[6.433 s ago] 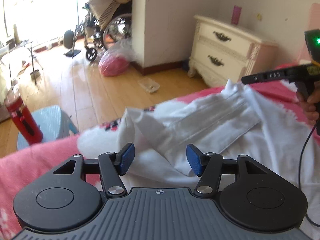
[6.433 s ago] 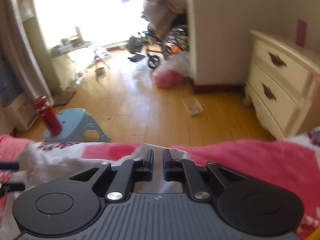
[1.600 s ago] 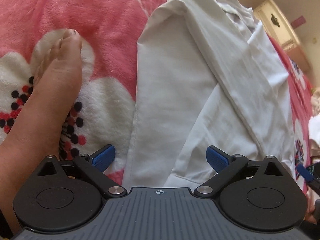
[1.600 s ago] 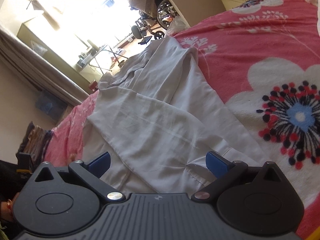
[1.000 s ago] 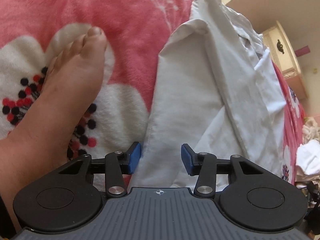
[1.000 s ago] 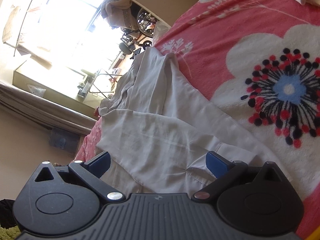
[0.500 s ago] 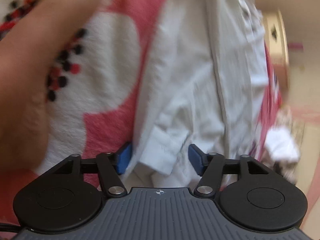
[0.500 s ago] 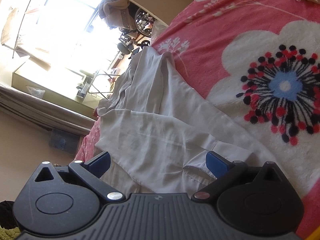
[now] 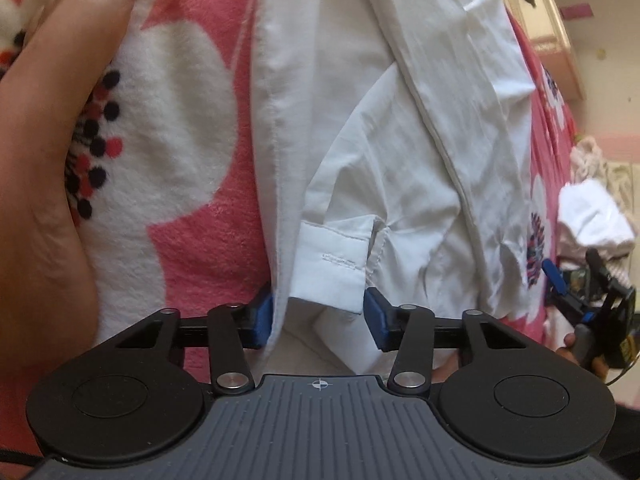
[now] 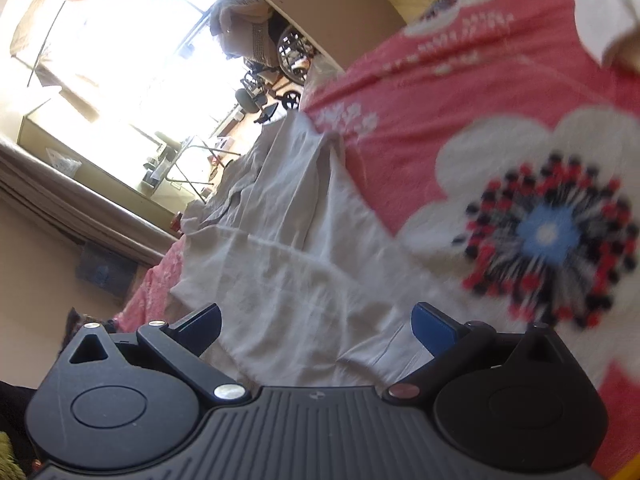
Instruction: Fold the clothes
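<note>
A white long-sleeved shirt (image 9: 400,128) lies spread on a pink flowered blanket (image 9: 172,152). My left gripper (image 9: 318,312) is open, its blue pads on either side of the shirt's sleeve cuff (image 9: 332,264) and side hem at the near edge. My right gripper (image 10: 316,328) is wide open low over the shirt (image 10: 296,264) at its near hem, with cloth lying between the jaws. The right gripper also shows at the right edge of the left wrist view (image 9: 560,288).
A bare foot (image 9: 52,128) rests on the blanket left of the shirt. A pile of white clothes (image 9: 592,216) lies at the far right. A cream nightstand (image 9: 536,16) stands beyond the bed. A wheelchair (image 10: 288,56) and bright window are past the bed.
My left gripper opened from its narrower gap, slid to the shirt's near edge and now straddles the sleeve cuff. My right gripper stayed wide open and shifted slightly over the hem.
</note>
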A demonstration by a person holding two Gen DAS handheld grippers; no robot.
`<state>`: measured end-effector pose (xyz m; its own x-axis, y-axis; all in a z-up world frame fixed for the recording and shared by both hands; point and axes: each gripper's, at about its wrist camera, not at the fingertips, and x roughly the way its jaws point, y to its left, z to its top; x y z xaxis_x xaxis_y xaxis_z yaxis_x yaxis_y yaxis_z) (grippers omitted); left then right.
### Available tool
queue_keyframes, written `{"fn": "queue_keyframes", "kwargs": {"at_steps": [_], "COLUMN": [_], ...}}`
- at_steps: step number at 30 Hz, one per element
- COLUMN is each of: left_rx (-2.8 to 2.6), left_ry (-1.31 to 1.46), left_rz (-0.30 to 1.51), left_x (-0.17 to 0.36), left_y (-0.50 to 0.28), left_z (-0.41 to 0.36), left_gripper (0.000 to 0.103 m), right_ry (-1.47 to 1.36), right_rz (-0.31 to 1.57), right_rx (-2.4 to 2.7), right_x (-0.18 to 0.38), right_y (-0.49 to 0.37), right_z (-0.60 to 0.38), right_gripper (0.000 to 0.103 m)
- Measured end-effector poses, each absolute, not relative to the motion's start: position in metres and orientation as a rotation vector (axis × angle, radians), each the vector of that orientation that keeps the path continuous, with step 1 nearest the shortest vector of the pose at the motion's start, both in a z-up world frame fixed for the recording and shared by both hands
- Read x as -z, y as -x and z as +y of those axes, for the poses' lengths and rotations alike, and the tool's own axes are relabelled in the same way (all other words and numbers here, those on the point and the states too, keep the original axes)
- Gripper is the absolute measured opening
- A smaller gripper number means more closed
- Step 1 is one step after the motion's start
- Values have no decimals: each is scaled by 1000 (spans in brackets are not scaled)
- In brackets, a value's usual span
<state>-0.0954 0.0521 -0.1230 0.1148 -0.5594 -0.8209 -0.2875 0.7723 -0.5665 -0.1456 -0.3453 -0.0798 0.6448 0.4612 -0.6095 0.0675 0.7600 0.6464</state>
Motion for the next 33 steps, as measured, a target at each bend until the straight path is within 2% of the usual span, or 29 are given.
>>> {"fn": "queue_keyframes", "kwargs": {"at_steps": [3, 11, 18, 21, 24, 26, 33], "left_rx": [236, 243, 279, 275, 273, 276, 265], "left_ry": [736, 665, 532, 535, 532, 519, 526], "left_rz": [1505, 1506, 1501, 1505, 1503, 1497, 1496], "left_x": [126, 126, 120, 122, 122, 121, 121], "left_y": [95, 93, 92, 91, 91, 92, 93], "left_z": [50, 41, 29, 30, 30, 29, 27], "left_gripper": [45, 46, 45, 45, 45, 44, 44], "right_ry": [-623, -603, -572, -625, -704, -747, -976], "right_rz": [861, 1022, 1092, 1108, 1113, 1119, 1079], "right_rx": [-229, -231, -313, -330, -339, -353, -313], "right_x": [78, 121, 121, 125, 129, 131, 147], "right_y": [138, 104, 123, 134, 139, 141, 143], "right_z": [-362, -390, -385, -387, -392, -394, -412], "right_gripper": [103, 92, 85, 77, 64, 52, 51]}}
